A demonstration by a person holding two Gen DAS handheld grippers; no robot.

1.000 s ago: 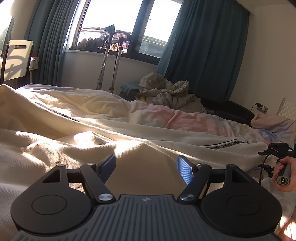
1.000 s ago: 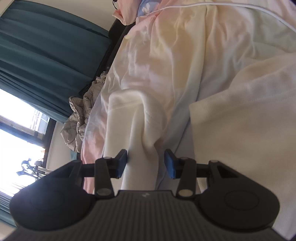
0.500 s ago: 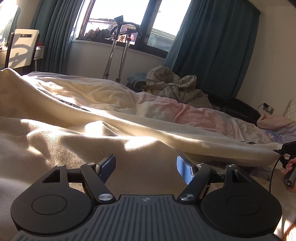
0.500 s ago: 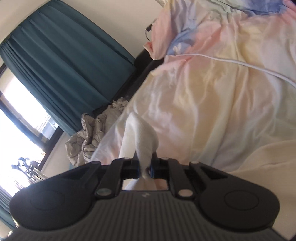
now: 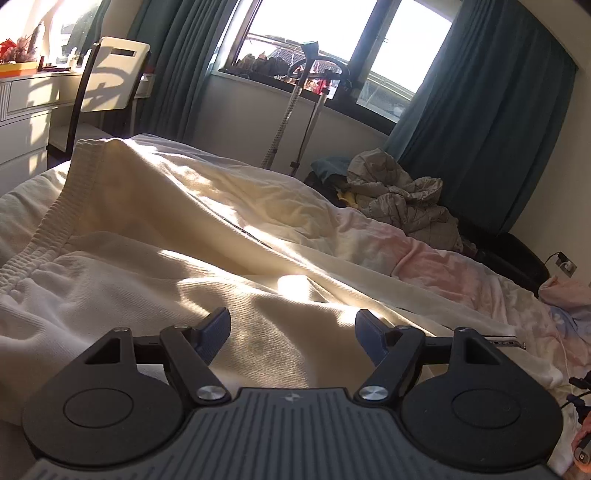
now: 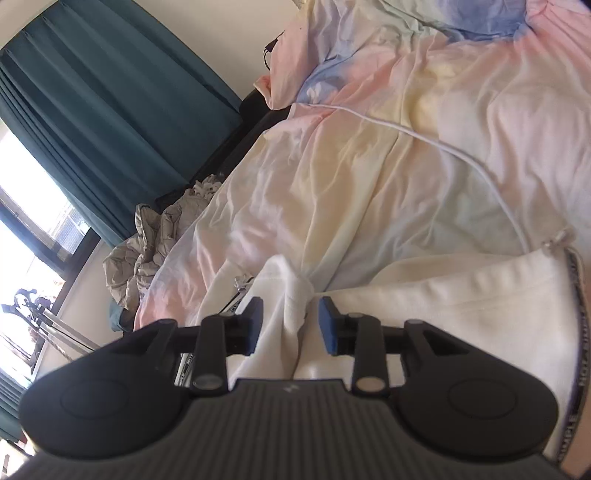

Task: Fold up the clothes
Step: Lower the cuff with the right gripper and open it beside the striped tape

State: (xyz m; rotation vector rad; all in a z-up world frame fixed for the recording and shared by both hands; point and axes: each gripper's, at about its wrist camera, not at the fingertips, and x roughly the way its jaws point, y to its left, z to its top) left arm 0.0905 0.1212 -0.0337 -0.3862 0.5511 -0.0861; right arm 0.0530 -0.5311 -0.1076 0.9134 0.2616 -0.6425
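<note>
left gripper (image 5: 293,334) jaws wide, right gripper (image 6: 291,326) jaws straddling garment (image 6: 291,302)

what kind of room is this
Most likely a bedroom. A bed with a rumpled pastel duvet fills both views, teal curtains hang at a sunny window, and a desk with a chair stands by the wall. A cream garment lies on the bed.

Both wrist views skim low over the bed (image 5: 461,280), sharing the teal curtains (image 6: 110,110).
</note>
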